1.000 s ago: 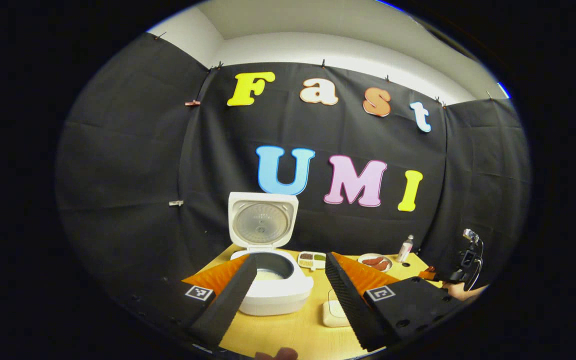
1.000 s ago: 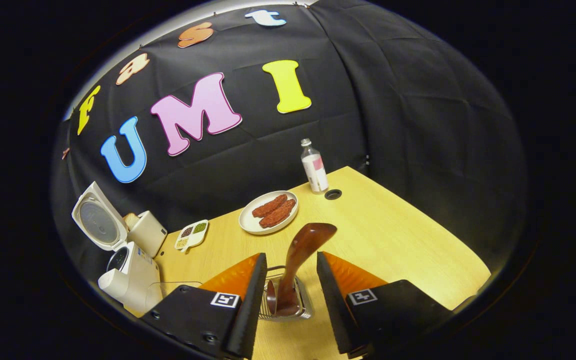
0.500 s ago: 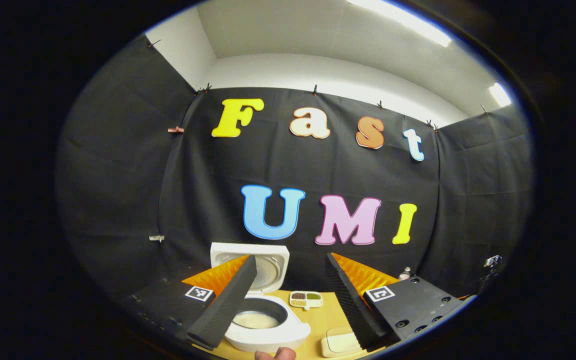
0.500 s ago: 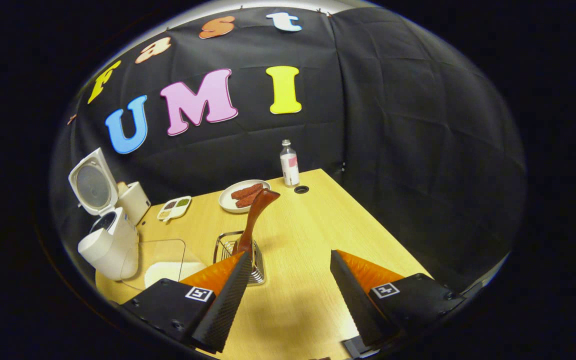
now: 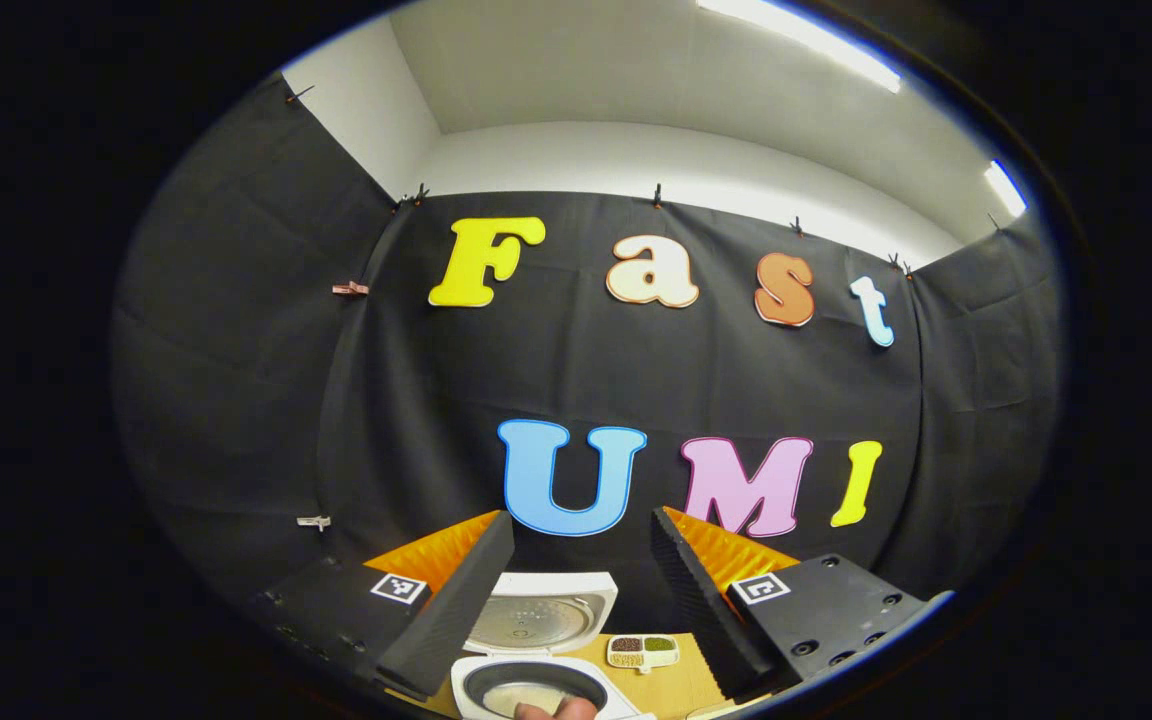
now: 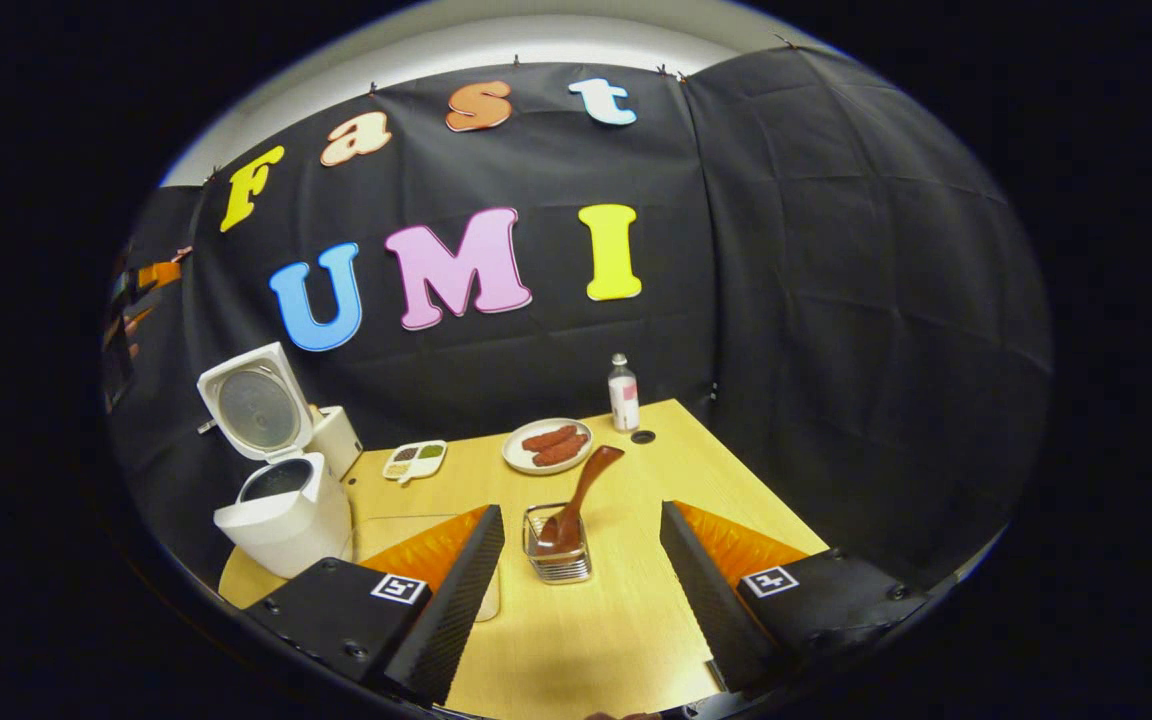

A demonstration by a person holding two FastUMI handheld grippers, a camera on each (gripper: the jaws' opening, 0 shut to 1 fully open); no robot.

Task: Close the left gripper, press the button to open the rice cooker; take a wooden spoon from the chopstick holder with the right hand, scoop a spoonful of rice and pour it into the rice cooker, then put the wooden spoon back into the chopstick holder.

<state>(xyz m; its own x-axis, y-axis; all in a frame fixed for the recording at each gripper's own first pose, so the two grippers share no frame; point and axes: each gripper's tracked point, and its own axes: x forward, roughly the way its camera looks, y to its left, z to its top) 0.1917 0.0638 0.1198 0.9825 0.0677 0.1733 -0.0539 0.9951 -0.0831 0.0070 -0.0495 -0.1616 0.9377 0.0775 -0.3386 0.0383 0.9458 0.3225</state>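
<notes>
Both hand-held grippers are pulling up and back from the surface [image 6: 636,640] since the earlier frames. Right hand-held gripper [image 6: 581,580] is sitting well clear of the holder [image 6: 558,560] now, fingers spread wide with nothing between them; a second ago they were flanking the spoon [image 6: 581,490] closely. Spoon is standing in the holder, leaning toward 1 o'clock, its broad end up and free of any finger.

Left hand-held gripper [image 5: 576,600] is also open and empty. Its view is tilting upward: the cooker [image 5: 536,680] is sliding down to 6 o'clock at the bottom edge, where earlier it sat mid-view between the fingers. A fingertip is showing at the very bottom edge.

In the right gripper view the cooker [image 6: 281,500] is at 9 o'clock, lid raised, pot exposed. Left gripper view is showing something pale in the pot, likely rice.

Reading for the task: lid open, rice apparently in, spoon back in the holder, grip let go. Looks like the last step is done and both hands are retreating. Nothing on the surface appears disturbed; the sausage plate [image 6: 548,445] and bottle [image 6: 622,392] are standing at 12 o'clock past the holder.
</notes>
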